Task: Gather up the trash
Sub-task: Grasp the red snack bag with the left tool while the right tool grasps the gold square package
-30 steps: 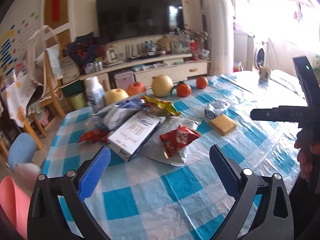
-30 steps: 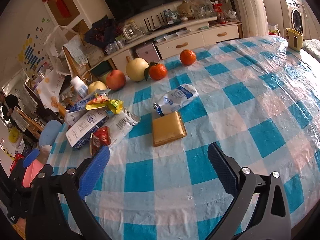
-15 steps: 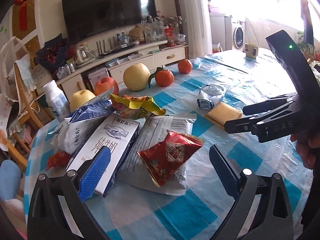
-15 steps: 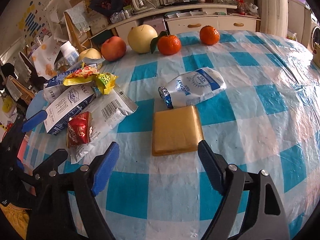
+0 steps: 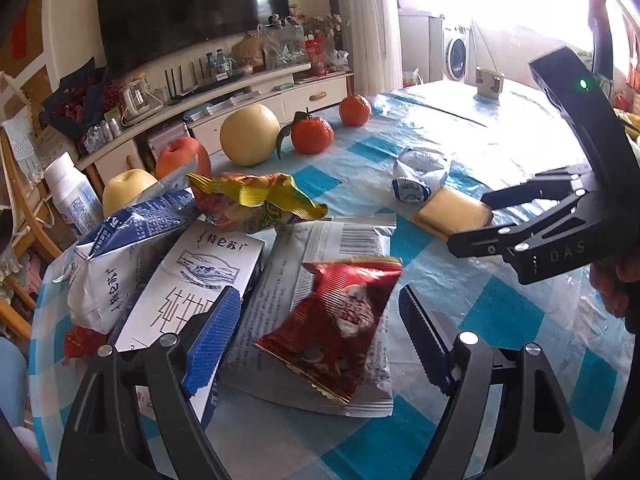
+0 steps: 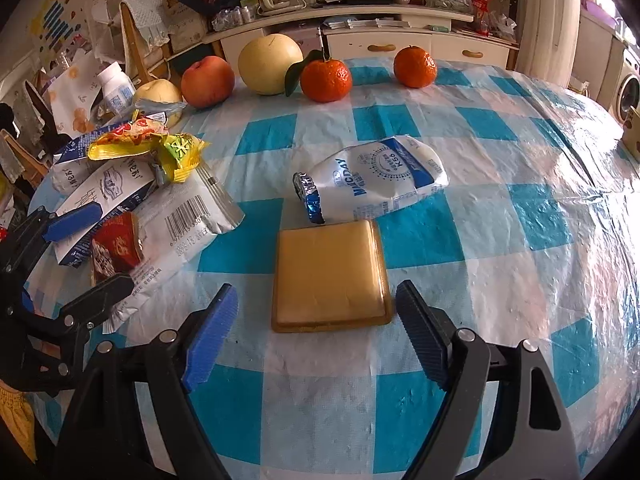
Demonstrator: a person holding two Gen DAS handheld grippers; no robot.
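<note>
A: Left wrist view, vs a second back: left gripper (image 5: 320,336) had dropped in close over the trash pile, jaws just narrowed partway, gripping nothing. Red snack wrapper (image 5: 336,324) lay between the pads, neither pad touching it.

B: Right side?

A: Right gripper (image 6: 312,336) had also come down and narrowed earlier in that second, now steady, jaws apart and empty. Tan flat packet (image 6: 330,276) sat just ahead between the fingertips, not touched. White and blue pouch (image 6: 376,180) lay touching the packet's far edge.

B: Rest of the pile?

A: Red wrapper rested on a white barcode bag (image 5: 344,240); left of it one milk carton (image 5: 192,280), one crumpled blue-white carton (image 5: 120,256), one yellow wrapper (image 5: 256,200) on top. All on the blue checked tablecloth (image 6: 500,240).

B: Counts?

A: Two oranges (image 6: 326,80), one big pale round fruit (image 6: 270,64), one red apple (image 6: 208,82), one yellow pear (image 6: 158,94), one white bottle (image 5: 72,192).
</note>
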